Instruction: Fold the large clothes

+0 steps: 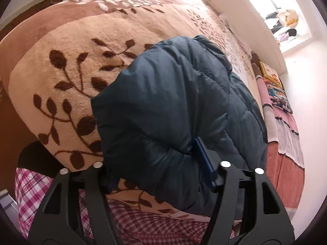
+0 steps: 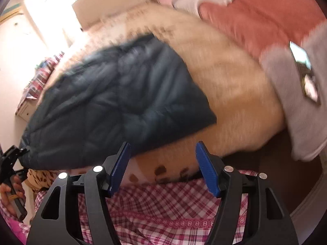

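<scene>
You had the dark blue puffer jacket (image 1: 175,102) lying folded into a thick bundle on the tan blanket (image 1: 61,65) with the brown leaf print. Its near edge hung at the front edge of the bed, just above your pink plaid garment (image 2: 167,210).

Your left gripper (image 1: 159,163) sat at that near edge with its jaws apart. The bulging fold of the jacket filled the gap between them. The right-hand blue pad (image 1: 204,161) lay against the fabric; the other pad was hidden behind the fold, so a firm clamp could not be confirmed.

Your right gripper (image 2: 162,163) stood clear of the jacket, off its near right corner, over the blanket edge. Its jaws were wide apart and held nothing. That view was motion-blurred.

In the right wrist view, your left hand (image 2: 9,194) gripped the other tool's handle at the left border. A pink and grey quilt (image 2: 265,16) lay beyond the blanket.
</scene>
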`<state>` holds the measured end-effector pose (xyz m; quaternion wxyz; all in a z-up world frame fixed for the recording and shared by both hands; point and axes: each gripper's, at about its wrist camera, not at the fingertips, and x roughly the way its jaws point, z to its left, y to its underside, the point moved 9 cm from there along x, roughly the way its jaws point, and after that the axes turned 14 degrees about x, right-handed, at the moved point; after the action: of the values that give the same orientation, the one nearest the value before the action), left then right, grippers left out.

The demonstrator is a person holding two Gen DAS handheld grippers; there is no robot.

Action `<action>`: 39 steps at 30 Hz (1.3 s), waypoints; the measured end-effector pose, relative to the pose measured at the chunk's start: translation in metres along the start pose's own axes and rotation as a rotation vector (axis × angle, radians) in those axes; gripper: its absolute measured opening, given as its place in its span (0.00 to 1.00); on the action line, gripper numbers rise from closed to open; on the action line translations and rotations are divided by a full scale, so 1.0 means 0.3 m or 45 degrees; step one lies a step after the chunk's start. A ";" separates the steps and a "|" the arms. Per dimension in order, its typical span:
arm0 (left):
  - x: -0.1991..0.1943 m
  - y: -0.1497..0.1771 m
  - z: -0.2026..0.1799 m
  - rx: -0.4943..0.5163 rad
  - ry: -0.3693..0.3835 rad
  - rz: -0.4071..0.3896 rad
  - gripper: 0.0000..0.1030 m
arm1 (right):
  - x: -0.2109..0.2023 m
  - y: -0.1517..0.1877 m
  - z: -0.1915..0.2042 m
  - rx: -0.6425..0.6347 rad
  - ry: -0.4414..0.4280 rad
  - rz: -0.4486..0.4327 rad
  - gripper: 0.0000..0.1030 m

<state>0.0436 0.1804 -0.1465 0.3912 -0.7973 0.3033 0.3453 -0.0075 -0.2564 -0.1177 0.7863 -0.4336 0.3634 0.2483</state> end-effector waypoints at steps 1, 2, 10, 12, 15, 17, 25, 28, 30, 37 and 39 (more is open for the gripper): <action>0.001 0.005 0.005 -0.013 0.008 0.000 0.65 | -0.034 -0.005 0.017 -0.019 -0.020 -0.057 0.79; 0.003 0.008 0.010 -0.024 0.015 0.001 0.66 | -0.067 -0.004 0.037 -0.043 -0.051 -0.108 0.83; 0.027 0.018 0.029 -0.046 0.045 0.013 0.75 | -0.111 -0.049 0.227 -0.287 -0.158 -0.178 0.82; 0.026 0.013 0.023 0.005 0.027 0.015 0.75 | -0.098 -0.077 0.334 -0.347 -0.209 -0.142 0.69; 0.016 0.003 0.012 0.068 -0.002 0.002 0.75 | -0.045 -0.137 0.484 -0.362 -0.283 -0.083 0.48; 0.009 -0.002 0.006 0.104 -0.014 -0.011 0.70 | 0.017 -0.166 0.626 -0.411 -0.351 -0.006 0.40; -0.022 -0.013 -0.031 0.258 -0.054 -0.067 0.50 | 0.356 -0.184 0.943 -0.584 -0.266 0.185 0.21; -0.023 -0.018 -0.028 0.262 -0.044 -0.069 0.50 | 0.503 -0.149 0.943 -0.517 -0.211 0.351 0.05; -0.021 -0.019 -0.024 0.260 -0.032 -0.068 0.50 | 0.580 -0.107 0.929 -0.472 -0.190 0.465 0.03; -0.008 -0.026 -0.030 0.270 -0.021 -0.067 0.55 | 0.732 -0.032 0.873 -0.400 -0.219 0.606 0.00; -0.003 -0.025 -0.022 0.236 -0.011 -0.054 0.57 | 0.736 -0.035 0.871 -0.388 -0.233 0.616 0.00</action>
<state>0.0508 0.1787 -0.1398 0.4720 -0.7624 0.3153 0.3107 0.2282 -0.0196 -0.1923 0.6597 -0.4232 0.3424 0.5181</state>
